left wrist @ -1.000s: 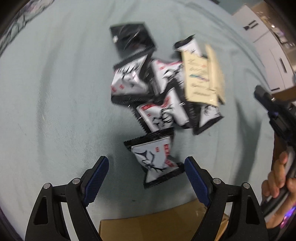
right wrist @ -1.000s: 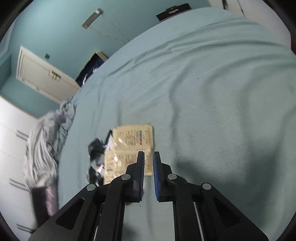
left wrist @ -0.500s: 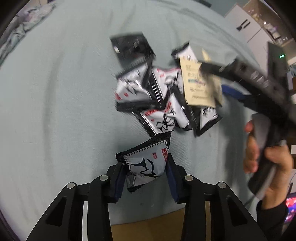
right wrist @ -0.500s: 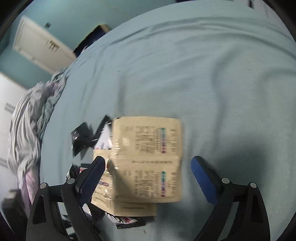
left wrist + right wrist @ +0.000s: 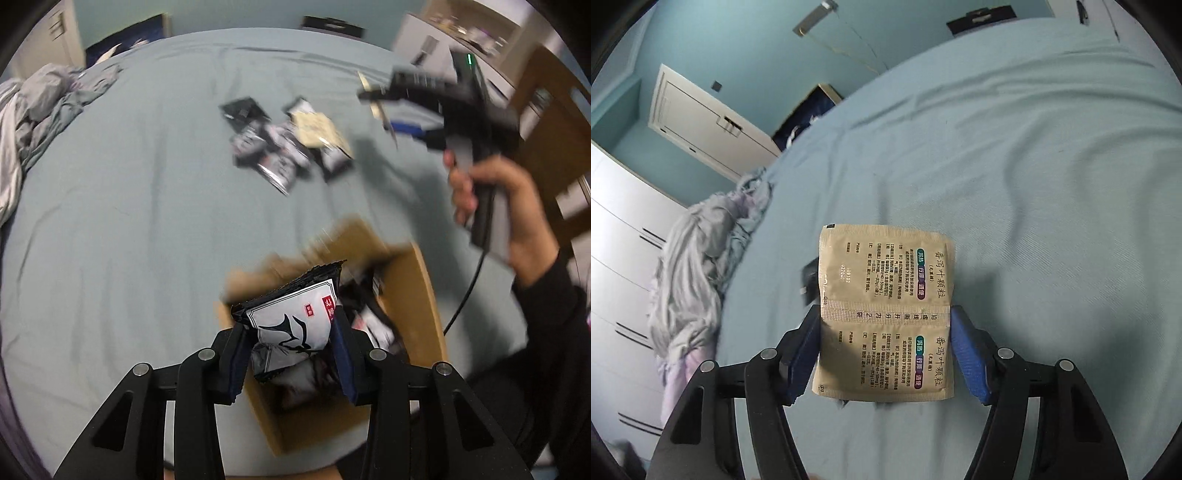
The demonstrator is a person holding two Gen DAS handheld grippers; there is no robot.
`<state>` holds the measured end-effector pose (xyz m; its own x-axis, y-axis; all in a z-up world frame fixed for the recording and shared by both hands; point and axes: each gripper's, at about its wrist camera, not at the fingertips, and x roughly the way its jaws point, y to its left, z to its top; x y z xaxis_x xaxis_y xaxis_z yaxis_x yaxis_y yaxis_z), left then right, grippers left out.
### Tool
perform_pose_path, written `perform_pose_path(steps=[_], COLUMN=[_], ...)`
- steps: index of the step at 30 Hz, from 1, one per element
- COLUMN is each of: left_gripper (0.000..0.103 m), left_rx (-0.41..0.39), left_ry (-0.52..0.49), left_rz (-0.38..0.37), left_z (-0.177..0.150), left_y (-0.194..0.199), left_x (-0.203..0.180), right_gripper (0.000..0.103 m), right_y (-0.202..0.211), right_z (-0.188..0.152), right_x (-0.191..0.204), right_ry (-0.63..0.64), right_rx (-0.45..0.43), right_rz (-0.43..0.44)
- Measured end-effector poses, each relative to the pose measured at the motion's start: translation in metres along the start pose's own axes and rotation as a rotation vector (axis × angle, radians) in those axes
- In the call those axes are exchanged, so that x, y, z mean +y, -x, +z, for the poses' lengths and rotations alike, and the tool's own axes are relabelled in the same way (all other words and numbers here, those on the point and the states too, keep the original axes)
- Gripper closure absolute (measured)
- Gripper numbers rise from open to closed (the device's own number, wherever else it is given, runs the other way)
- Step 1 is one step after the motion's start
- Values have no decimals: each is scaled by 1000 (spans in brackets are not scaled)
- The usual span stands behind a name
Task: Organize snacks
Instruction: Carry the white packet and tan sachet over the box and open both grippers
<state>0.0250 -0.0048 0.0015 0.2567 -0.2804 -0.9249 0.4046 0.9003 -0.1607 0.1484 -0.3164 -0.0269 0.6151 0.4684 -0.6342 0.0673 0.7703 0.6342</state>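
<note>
My left gripper [image 5: 290, 332] is shut on a black-and-white snack packet [image 5: 295, 321] and holds it above an open cardboard box [image 5: 410, 295] that has similar packets inside. A pile of black-and-white packets [image 5: 280, 147] with a tan sachet [image 5: 316, 129] on top lies farther back on the bed. My right gripper [image 5: 884, 332] is shut on a tan double sachet [image 5: 886, 314] with printed text and holds it up off the bed. The right gripper also shows in the left wrist view [image 5: 391, 110], raised at the right with the person's hand [image 5: 509, 214].
The blue-grey bed sheet [image 5: 129, 221] covers the whole surface. Crumpled grey bedding [image 5: 698, 266] lies at the bed's left edge. White wardrobes [image 5: 617, 258] and a white door [image 5: 701, 118] stand beyond. A wooden chair [image 5: 546, 129] is at the right.
My left gripper closed on a packet, lifted it and carried it back over the box. My right gripper opened, closed on the tan sachet and lifted it off the pile.
</note>
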Motion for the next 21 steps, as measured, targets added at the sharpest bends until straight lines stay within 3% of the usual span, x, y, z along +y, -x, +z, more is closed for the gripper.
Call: perform_pose_path(steps=[4,5,8,11,15,21], left_gripper=[60,53,14,12,12,12], left_rx=[45,46,-12,-102,-142,-196], left_ry=[-28,-45,-92,-77,-20,52], left_rz=[-75,-65,-13,27,70,125], left_z=[-14,-16,-21,-27,-30,-32], left_y=[-16,-16,-4,14,23,26], left_x=[-14,-18,-26,-23,-9,13], right_gripper=[37,37,37,37,37,37], right_y=[52,64,110,143,167,145], right_z=[-35,-42,-79,-120,-168,-189], right_x=[20,24,35,38,36,66], right_ry=[31,40,97,147,182,227], right_rx=[-6,-12,-45,-60,-41,16], right_rz=[25,35,60,57,0,-42])
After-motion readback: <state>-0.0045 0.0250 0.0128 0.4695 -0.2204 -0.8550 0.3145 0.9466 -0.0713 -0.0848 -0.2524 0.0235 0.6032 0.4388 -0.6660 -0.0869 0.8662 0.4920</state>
